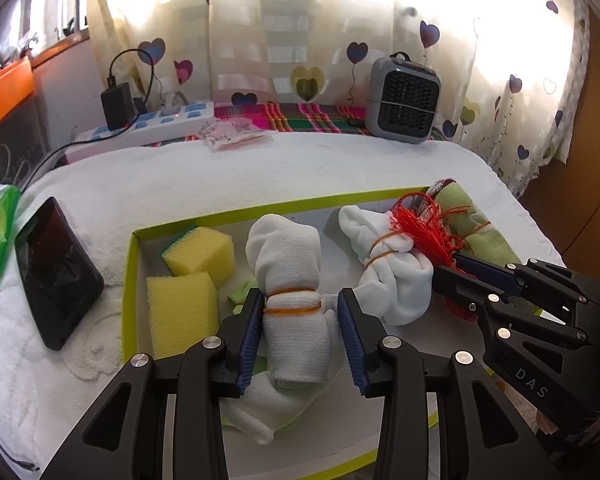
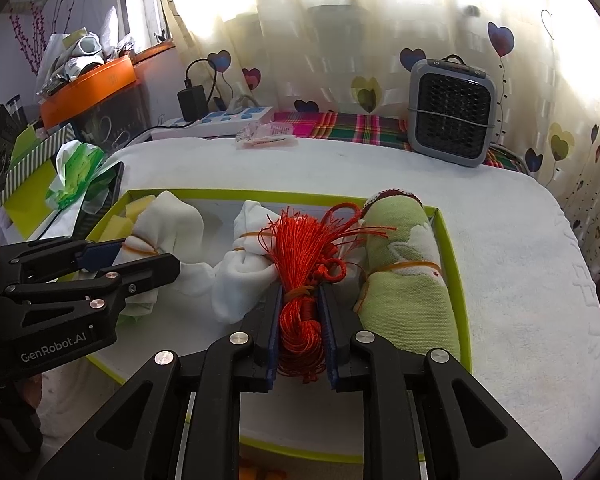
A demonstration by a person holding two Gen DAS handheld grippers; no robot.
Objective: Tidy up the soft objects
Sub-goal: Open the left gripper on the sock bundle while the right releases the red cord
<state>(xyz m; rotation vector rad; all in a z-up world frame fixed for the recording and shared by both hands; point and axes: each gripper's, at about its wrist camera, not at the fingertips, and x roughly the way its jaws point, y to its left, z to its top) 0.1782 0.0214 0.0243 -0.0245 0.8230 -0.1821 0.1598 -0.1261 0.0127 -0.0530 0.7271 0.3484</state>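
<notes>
Your clearest way in was the tray's bare floor behind the bundles; sponges blocked its left end.

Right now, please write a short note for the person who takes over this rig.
Left gripper: open around the banded white roll, right pad clear of it.
Right gripper: shut on the red tassel.
In the tray: two sponges, second white bundle, green towel roll.
Done: everything lies inside the tray.
Left: release the tassel, withdraw both grippers.
</notes>
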